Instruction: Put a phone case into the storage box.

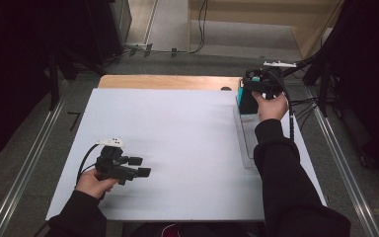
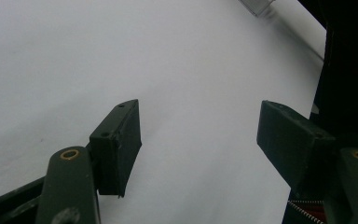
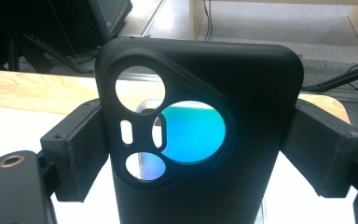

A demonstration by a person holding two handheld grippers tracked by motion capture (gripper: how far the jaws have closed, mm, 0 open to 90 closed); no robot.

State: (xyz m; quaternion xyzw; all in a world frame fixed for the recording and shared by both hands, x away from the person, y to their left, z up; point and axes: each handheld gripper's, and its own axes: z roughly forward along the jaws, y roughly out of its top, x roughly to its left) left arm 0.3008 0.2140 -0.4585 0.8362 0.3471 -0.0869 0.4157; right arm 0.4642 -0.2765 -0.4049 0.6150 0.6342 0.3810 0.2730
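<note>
Right gripper view shows your right gripper [image 3: 200,140] clamped on the black phone case [image 3: 200,116] at the far right of the table [image 1: 177,143]. Keep the squeeze even and lower slowly. Your left gripper [image 1: 140,166] rests near left, jaws wide and empty.

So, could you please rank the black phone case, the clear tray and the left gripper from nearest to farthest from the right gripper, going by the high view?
1. The black phone case, held between the jaws of the right gripper at the table's far right.
2. The clear tray, just below it along the right edge.
3. The left gripper, at the near left.
</note>
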